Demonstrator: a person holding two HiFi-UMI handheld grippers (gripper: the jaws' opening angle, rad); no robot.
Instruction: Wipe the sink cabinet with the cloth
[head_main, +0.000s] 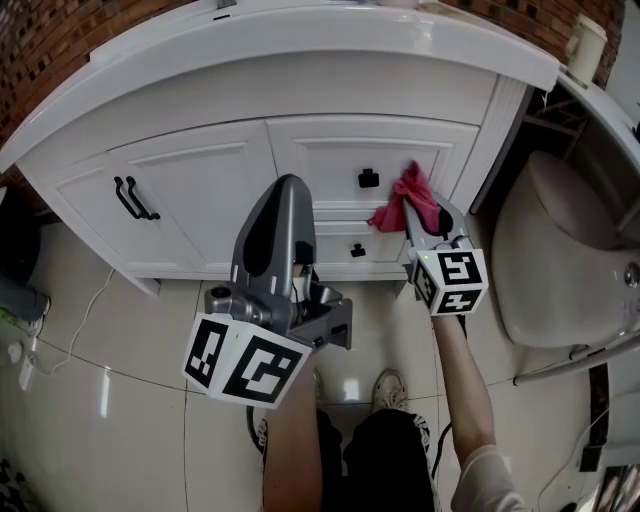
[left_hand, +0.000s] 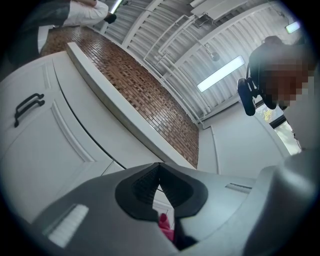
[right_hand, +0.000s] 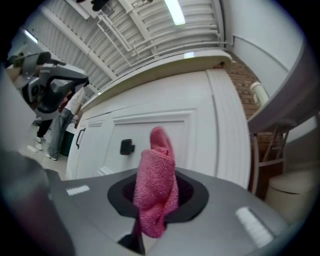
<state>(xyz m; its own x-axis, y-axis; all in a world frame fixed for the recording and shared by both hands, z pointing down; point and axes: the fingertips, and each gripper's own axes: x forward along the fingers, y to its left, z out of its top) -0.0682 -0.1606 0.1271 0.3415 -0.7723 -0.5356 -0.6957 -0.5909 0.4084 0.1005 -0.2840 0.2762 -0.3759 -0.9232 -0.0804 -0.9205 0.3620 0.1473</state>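
The white sink cabinet (head_main: 200, 180) fills the top of the head view, with drawers and black handles. My right gripper (head_main: 418, 215) is shut on a pink cloth (head_main: 410, 198), and the cloth's top touches the upper drawer front right of its black knob (head_main: 368, 179). In the right gripper view the pink cloth (right_hand: 157, 187) stands bunched between the jaws in front of the drawer (right_hand: 150, 130). My left gripper (head_main: 285, 195) hangs in front of the cabinet, shut and holding nothing; its jaws meet in the left gripper view (left_hand: 159, 184).
A white toilet (head_main: 560, 260) stands at the right, close to the cabinet's side. A door with two black bar handles (head_main: 135, 198) is at the left. A white cable (head_main: 75, 320) lies on the tiled floor at left. The person's shoes (head_main: 390, 388) are below.
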